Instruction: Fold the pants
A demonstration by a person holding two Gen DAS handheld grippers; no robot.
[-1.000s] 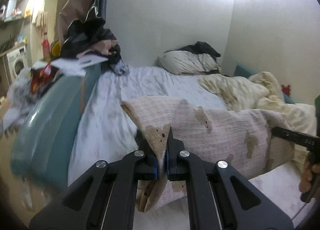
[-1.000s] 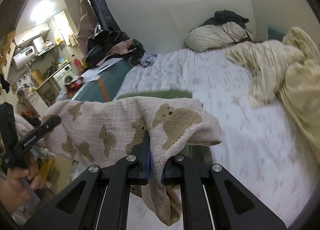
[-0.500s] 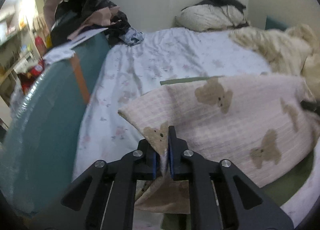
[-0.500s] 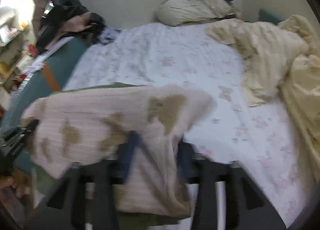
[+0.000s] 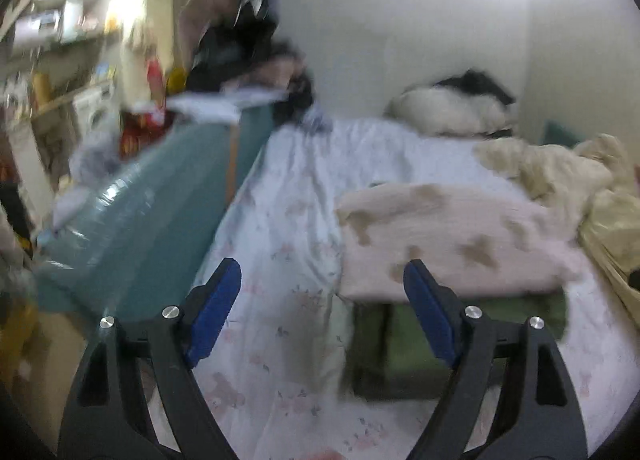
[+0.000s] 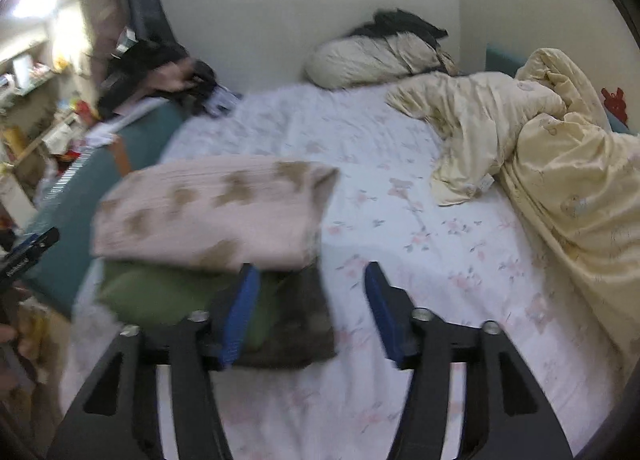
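One pair of pink pants [image 5: 456,236] with brown teddy bear prints, folded up and lying on the bed. It sits on top of a green folded garment [image 6: 168,292], and there's a darker grey-brown piece [image 6: 304,324] under that one, so three folded things in the stack as far as I can count. The stack is near the left edge of the floral bedsheet [image 6: 420,219], next to the teal padded bed frame [image 5: 132,219].

Both grippers are off the cloth. The left gripper [image 5: 320,312] has its blue-padded jaws spread wide, holding nothing, hanging just short of the stack. The right gripper [image 6: 312,308] is the same, jaws released and empty, with its left finger in front of the green garment.

Further out: one cream comforter [image 6: 560,163] bunched on the right, one pillow [image 6: 372,55] at the head with something dark on it. Writing on the gripper at the left edge of the right view is too blurry to read.
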